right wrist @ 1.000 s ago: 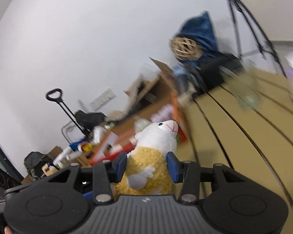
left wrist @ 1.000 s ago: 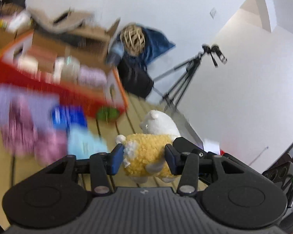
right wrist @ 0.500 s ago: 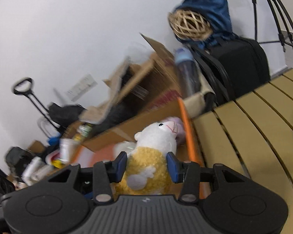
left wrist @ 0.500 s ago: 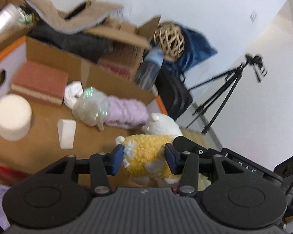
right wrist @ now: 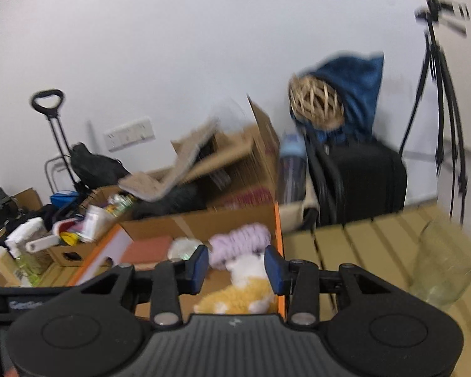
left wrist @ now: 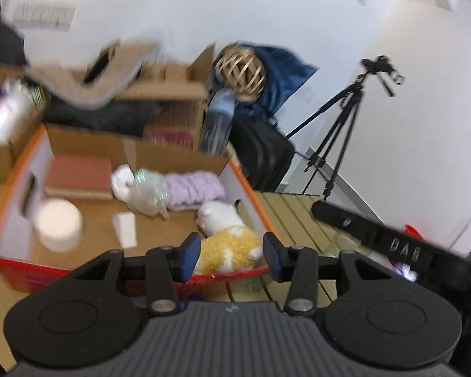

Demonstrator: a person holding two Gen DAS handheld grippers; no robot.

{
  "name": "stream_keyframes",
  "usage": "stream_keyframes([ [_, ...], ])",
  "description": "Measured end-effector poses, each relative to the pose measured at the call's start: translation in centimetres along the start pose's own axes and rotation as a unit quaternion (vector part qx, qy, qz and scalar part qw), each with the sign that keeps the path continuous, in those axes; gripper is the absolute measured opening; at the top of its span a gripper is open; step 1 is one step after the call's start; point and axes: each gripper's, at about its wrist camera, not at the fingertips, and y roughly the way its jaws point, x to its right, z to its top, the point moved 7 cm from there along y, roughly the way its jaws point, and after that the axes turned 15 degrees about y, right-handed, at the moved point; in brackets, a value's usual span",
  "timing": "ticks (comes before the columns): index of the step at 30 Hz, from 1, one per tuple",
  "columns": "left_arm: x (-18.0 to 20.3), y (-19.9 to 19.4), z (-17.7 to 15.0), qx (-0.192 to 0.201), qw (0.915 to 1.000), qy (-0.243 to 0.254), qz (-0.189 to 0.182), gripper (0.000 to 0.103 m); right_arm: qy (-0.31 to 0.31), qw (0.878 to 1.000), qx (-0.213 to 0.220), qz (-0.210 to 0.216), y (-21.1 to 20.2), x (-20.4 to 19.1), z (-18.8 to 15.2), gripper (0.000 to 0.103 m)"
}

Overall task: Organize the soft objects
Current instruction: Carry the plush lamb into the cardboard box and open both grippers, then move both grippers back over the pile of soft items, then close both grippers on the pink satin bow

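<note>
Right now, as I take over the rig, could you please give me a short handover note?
Left gripper: open, empty, poised above the box's near corner.
Right gripper: open, empty, also over the box.
The plush sheep lies on its side inside the cardboard box, in the near right corner, next to the purple yarn bundle, free of both grippers.
Done: sheep is in the box.
Left: the wooden table shows only a glass jar; look round for other soft items.
</note>
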Motion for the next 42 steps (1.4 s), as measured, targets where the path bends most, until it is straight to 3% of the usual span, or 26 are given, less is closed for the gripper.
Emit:
stream_keyframes([
  [5, 1.9, -10.6, -0.1, 0.049, 0.9969, 0.050, 0.037, 0.059, -0.035, 0.999, 0.030, 0.015, -7.9, -2.2, 1.4, 0.052],
  [9, 3.4, -17.6, -2.5, 0.084, 0.9861, 0.112, 0.091, 0.076, -0.084, 0.996, 0.035, 0.024, -13.3, -3.8, -0.6, 0.059],
  [13, 5.2, -22.9, -7.6, 0.097, 0.9700, 0.163, 0.152, 0.083, -0.130, 0.990, 0.031, 0.043, -18.3, -4.7, -5.5, 0.062],
  [16, 6.8, -25.9, -11.8, 0.105, 0.9642, 0.172, 0.172, 0.093, -0.152, 0.987, 0.031, 0.050, -22.0, -5.2, -9.8, 0.069],
  [18, 7.6, -27.9, -14.5, 0.111, 0.9642, 0.161, 0.179, 0.097, -0.156, 0.985, 0.034, 0.057, -24.4, -5.3, -12.8, 0.076],
  [24, 9.8, -32.6, -21.8, 0.119, 0.9717, 0.108, 0.173, 0.101, -0.136, 0.988, 0.041, 0.058, -31.1, -4.5, -21.7, 0.079],
  [27, 9.7, -33.0, -22.9, 0.108, 0.9733, 0.104, 0.173, 0.101, -0.109, 0.991, 0.015, 0.082, -32.4, -4.2, -24.4, 0.079],
  [29, 9.3, -33.1, -22.7, 0.110, 0.9724, 0.099, 0.181, 0.101, -0.115, 0.991, 0.014, 0.071, -32.1, -4.5, -24.9, 0.078],
  [34, 8.5, -32.3, -22.5, 0.116, 0.9731, 0.086, 0.180, 0.101, -0.118, 0.988, 0.040, 0.086, -32.0, -5.5, -24.4, 0.077],
  [37, 7.8, -30.2, -21.8, 0.114, 0.9729, 0.092, 0.178, 0.101, -0.138, 0.987, 0.074, 0.046, -30.7, -4.9, -24.5, 0.075],
  [40, 6.6, -27.3, -19.3, 0.125, 0.9726, 0.084, 0.178, 0.095, -0.142, 0.987, 0.062, 0.030, -28.1, -4.5, -24.5, 0.063],
  [42, 5.4, -24.6, -17.2, 0.125, 0.9750, 0.078, 0.167, 0.085, -0.136, 0.989, 0.043, 0.031, -26.4, -4.3, -24.4, 0.048],
])
